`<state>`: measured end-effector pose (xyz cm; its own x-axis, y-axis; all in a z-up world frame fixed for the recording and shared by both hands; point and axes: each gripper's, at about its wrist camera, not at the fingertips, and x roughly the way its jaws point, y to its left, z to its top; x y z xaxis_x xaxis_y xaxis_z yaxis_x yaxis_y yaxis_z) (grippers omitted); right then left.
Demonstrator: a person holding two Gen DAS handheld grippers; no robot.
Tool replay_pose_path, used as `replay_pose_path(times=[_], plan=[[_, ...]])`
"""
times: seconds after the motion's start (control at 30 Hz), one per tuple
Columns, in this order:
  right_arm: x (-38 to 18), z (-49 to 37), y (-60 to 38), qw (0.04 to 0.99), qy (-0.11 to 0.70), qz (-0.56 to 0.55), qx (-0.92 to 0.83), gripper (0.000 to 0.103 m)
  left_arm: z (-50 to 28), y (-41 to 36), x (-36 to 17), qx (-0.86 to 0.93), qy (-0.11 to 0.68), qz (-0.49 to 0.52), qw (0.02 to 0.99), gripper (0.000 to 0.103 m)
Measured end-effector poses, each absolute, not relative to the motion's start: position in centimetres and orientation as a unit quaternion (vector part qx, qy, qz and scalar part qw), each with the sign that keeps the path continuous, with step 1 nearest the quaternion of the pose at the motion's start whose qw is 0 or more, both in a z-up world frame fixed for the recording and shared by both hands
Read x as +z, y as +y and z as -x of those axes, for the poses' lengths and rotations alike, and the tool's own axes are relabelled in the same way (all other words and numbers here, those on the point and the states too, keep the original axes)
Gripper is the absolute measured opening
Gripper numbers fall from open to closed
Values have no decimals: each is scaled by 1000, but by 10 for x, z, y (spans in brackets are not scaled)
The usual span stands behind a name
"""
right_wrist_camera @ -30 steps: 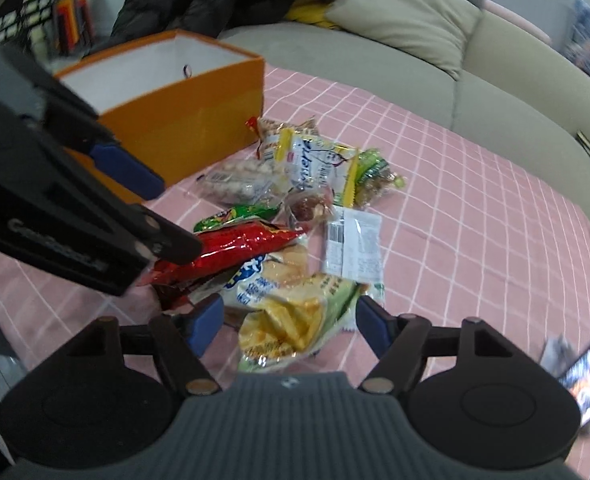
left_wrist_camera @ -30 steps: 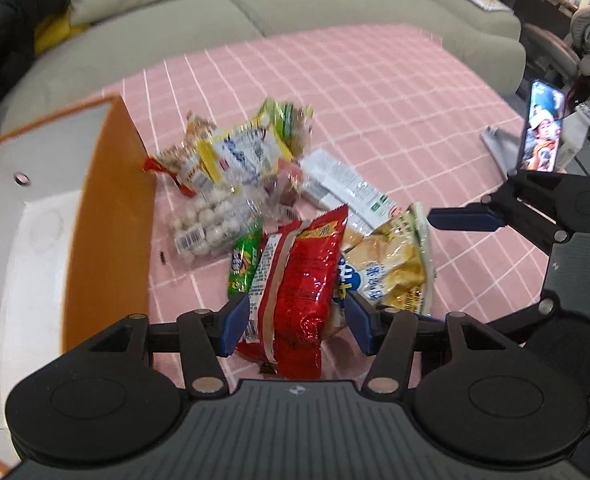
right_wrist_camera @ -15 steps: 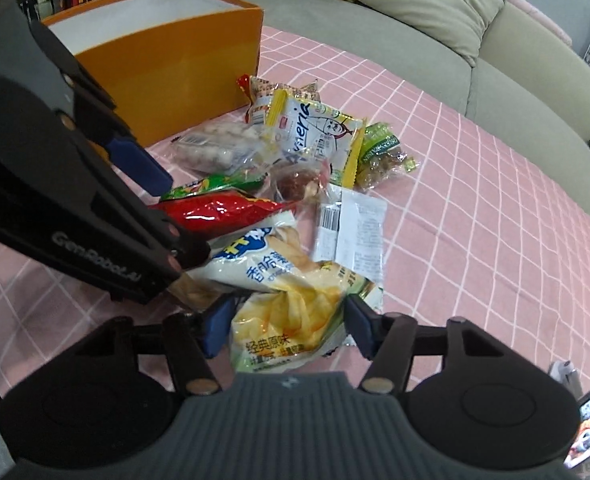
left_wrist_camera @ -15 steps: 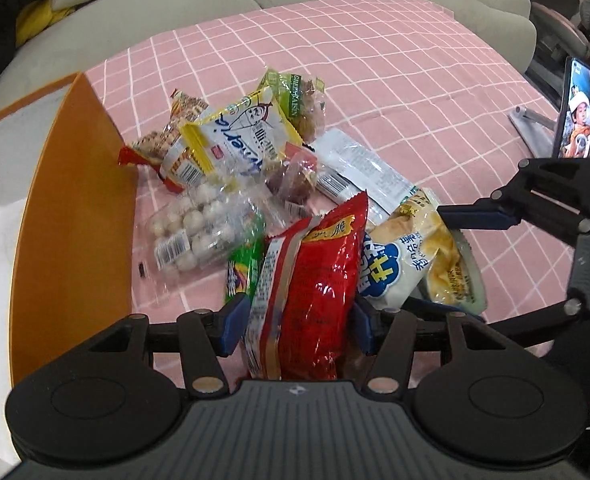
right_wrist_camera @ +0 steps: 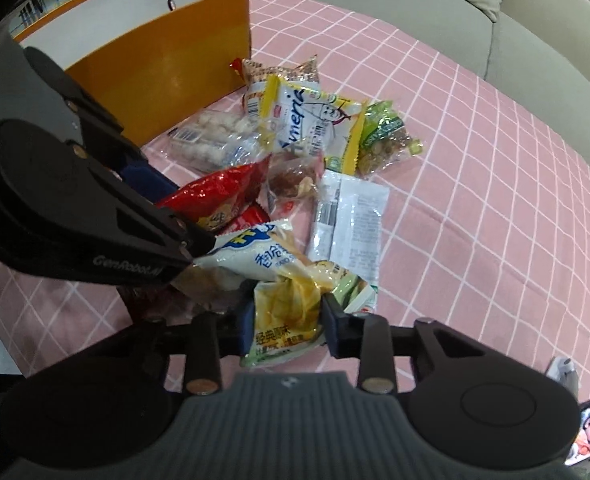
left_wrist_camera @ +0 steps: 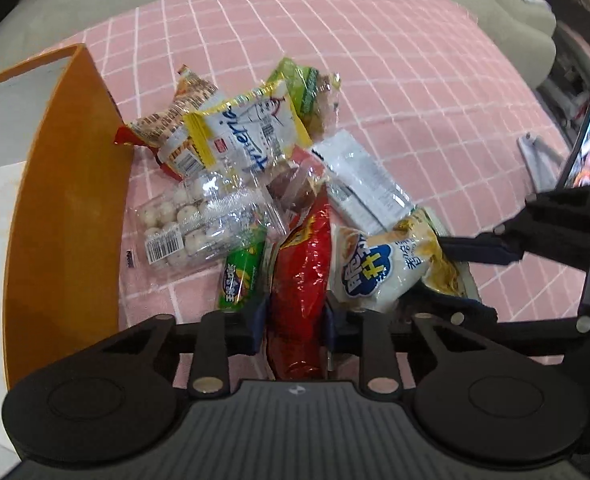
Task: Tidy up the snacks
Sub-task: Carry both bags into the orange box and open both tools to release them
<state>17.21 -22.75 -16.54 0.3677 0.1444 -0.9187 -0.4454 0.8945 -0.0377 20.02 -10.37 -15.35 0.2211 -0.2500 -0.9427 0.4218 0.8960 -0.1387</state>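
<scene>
Left tongs (left_wrist_camera: pixel 295 318) clamped around red packet (left_wrist_camera: pixel 301 276), right tongs (right_wrist_camera: pixel 289 322) around yellow chip bag (right_wrist_camera: pixel 287 312).

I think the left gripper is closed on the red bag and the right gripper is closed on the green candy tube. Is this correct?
Not quite. The right wrist view shows the right gripper shut on the yellow chip bag, not the green tube. The left gripper does grip the red bag.

9 snack packs (left_wrist_camera: pixel 239 140), 1 box (left_wrist_camera: pixel 67 216), 1 phone (left_wrist_camera: pixel 587 148)
</scene>
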Motion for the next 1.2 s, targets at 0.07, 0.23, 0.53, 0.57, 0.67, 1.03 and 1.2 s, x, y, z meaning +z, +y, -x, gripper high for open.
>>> replay_pose_path(times=[0.07, 0.23, 0.53, 0.57, 0.67, 1.03, 1.2], plan=[[-164, -167, -228, 822, 521, 146, 176, 17, -196, -99, -152, -212, 575, -65, 788, 26], [-157, -152, -234, 845, 491, 144, 154, 14, -181, -92, -141, -206, 548, -55, 809, 26], [-110, -113, -238, 889, 431, 92, 124, 12, -139, -65, -81, -186, 485, -19, 854, 26], [-104, -109, -236, 893, 424, 88, 125, 12, -136, -60, -72, -185, 478, -12, 859, 26], [-83, -99, -228, 902, 403, 81, 134, 11, -131, -41, -47, -173, 459, 12, 872, 26], [-8, -121, -161, 915, 330, 46, 227, 10, -145, 49, 17, -128, 425, 11, 896, 26], [-5, -168, -111, 899, 341, 48, 272, 10, -180, 83, 12, -102, 448, -19, 888, 26]])
